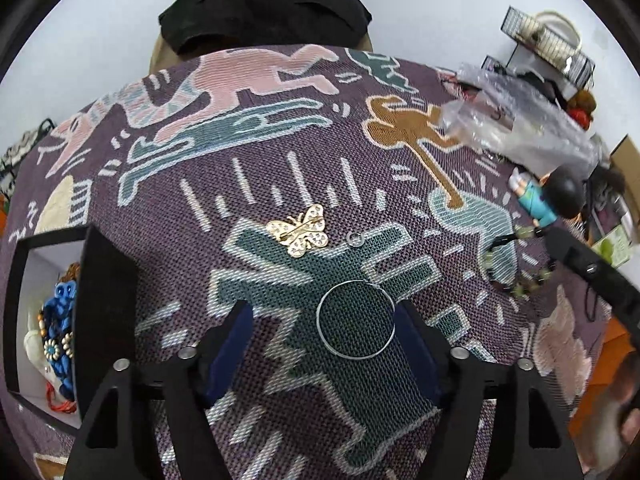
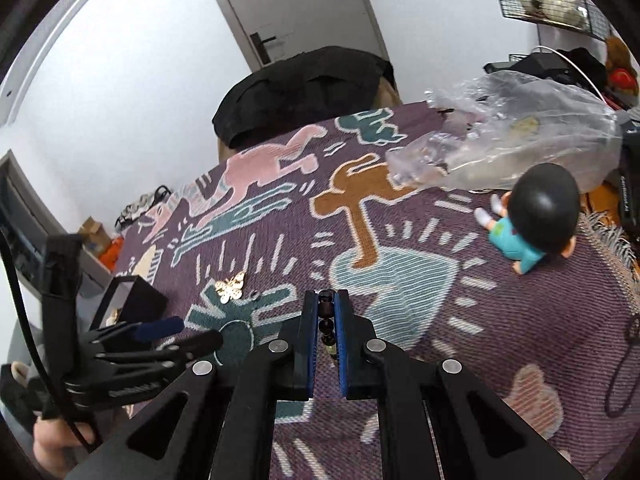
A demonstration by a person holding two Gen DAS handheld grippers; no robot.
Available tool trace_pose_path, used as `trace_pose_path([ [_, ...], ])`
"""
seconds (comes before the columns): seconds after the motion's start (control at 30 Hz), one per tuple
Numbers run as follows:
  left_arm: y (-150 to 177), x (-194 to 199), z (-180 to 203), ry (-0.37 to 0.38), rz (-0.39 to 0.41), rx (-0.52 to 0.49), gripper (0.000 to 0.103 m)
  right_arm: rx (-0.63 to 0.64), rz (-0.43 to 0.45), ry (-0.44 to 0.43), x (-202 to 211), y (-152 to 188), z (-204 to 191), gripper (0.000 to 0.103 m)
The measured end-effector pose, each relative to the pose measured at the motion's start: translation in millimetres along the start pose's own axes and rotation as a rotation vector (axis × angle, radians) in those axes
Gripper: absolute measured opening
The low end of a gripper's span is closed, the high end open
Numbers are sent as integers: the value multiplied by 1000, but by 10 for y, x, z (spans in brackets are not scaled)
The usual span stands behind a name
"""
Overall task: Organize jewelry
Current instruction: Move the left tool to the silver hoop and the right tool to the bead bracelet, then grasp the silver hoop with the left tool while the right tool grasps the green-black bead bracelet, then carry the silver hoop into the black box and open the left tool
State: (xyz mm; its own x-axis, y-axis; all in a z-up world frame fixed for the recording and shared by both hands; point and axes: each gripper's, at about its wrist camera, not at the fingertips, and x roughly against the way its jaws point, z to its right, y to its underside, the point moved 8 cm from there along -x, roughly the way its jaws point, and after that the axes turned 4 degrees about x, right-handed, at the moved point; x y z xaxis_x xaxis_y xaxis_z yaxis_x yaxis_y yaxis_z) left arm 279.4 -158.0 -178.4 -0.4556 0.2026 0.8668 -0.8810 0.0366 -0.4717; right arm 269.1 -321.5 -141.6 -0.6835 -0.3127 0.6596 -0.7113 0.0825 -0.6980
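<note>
Your left gripper (image 1: 328, 320) straddles the thin hoop (image 1: 355, 319), jaws apart; right gripper (image 2: 328, 312) pinches a bead strand (image 2: 326, 322)—closing may skid the hoop across the woven cloth (image 1: 280, 160).

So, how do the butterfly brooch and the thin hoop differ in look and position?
The butterfly brooch is gold, studded and winged; the thin hoop is a plain silver circle. The brooch lies beyond the left gripper; the hoop lies between its open fingers. Both rest flat on the patterned cloth.
</note>
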Motion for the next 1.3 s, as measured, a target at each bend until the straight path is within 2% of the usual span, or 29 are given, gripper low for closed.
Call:
trace_pose_path([
  [0.17, -7, -116, 121, 2, -28, -21, 76, -29, 18, -3, 75, -25, 134, 9],
  [0.37, -4, -249, 210, -39, -34, -61, 76, -49, 23, -7, 76, -5, 222, 9],
  [0.43, 3, -286, 228, -62, -26, -83, 73, -55, 24, -10, 78, 11, 246, 9],
  [0.53, 8, -282, 266, -78, -12, -118, 61, -61, 24, -12, 75, 22, 266, 9],
  [0.57, 9, -268, 274, -76, -12, -123, 50, -61, 26, -13, 80, 22, 264, 9],
  [0.73, 22, -227, 264, -58, -19, -131, 49, -47, 40, -23, 143, -14, 182, 9],
  [0.87, -25, -87, 190, -35, 8, -103, 49, -32, 51, -31, 188, -56, 79, 9],
  [1.07, -156, 343, 24, -15, 78, -71, 49, 1, 58, -64, 227, -88, -159, 9],
  [1.3, -297, 783, -400, -27, 143, -9, 49, 45, 67, -108, 260, -127, -492, 9],
])
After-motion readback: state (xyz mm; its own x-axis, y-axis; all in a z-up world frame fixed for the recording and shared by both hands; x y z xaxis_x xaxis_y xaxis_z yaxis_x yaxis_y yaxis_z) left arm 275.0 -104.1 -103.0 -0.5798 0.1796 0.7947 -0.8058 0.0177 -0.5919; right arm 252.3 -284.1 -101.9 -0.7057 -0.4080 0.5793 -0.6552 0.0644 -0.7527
